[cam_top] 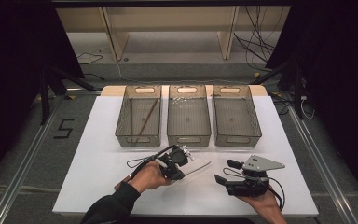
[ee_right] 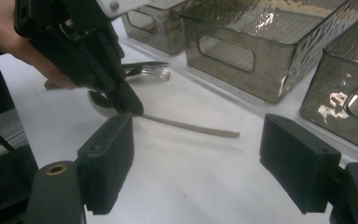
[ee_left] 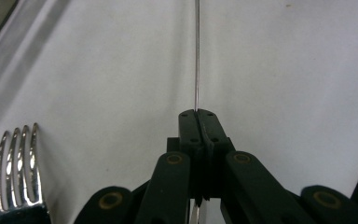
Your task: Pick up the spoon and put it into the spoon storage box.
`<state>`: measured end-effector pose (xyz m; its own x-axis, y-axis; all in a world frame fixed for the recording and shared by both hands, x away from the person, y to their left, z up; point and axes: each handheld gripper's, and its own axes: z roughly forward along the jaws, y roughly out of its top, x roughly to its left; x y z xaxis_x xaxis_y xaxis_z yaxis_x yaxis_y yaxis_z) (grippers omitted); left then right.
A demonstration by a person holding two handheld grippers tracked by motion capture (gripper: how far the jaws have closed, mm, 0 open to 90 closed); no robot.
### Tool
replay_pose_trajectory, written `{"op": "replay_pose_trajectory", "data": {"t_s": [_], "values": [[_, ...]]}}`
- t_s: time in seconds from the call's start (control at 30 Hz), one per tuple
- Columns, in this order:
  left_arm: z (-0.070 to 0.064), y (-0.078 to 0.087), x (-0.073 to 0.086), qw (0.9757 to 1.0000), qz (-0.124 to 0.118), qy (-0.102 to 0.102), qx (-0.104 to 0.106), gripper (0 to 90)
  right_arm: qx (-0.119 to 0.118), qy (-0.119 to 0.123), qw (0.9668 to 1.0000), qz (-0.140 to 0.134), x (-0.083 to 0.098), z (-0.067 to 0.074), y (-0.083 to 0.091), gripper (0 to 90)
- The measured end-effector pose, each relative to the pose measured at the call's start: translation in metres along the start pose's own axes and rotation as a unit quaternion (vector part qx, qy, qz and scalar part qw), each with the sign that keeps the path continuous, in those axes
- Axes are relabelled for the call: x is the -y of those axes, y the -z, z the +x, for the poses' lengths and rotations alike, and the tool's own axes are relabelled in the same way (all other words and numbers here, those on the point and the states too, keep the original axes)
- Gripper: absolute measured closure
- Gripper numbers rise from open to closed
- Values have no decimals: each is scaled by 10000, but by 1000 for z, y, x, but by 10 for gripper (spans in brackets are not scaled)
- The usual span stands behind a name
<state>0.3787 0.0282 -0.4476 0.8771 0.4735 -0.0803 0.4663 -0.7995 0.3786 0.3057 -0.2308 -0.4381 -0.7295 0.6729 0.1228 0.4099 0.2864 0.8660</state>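
Only legible mark: a black tape digit "5" (cam_top: 64,128) stuck on the grey floor (cam_top: 18,154) left of the white table (cam_top: 98,140).

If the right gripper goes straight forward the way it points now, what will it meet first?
Probably the spoon, whose handle lies across the white table just ahead of the open right gripper. The left gripper is shut on that spoon near its bowl. Depth is hard to judge.

shiny metal spoon (ee_right: 186,125) and fork (ee_left: 18,168); ribbed smoky clear-plastic bins (cam_top: 189,116); matt white tabletop (cam_top: 98,163).
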Motion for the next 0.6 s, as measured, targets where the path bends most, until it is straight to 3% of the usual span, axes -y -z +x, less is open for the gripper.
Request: {"op": "replay_pose_trajectory", "data": {"t_s": [0.33,0.6], "values": [[16,26,1,9989,-433,184,6,894,-1,35,10000,-8,0,0,0,267],[33,53,-4,9936,-1037,445,-83,894,-10,24,10000,-39,0,1,0,267]]}}
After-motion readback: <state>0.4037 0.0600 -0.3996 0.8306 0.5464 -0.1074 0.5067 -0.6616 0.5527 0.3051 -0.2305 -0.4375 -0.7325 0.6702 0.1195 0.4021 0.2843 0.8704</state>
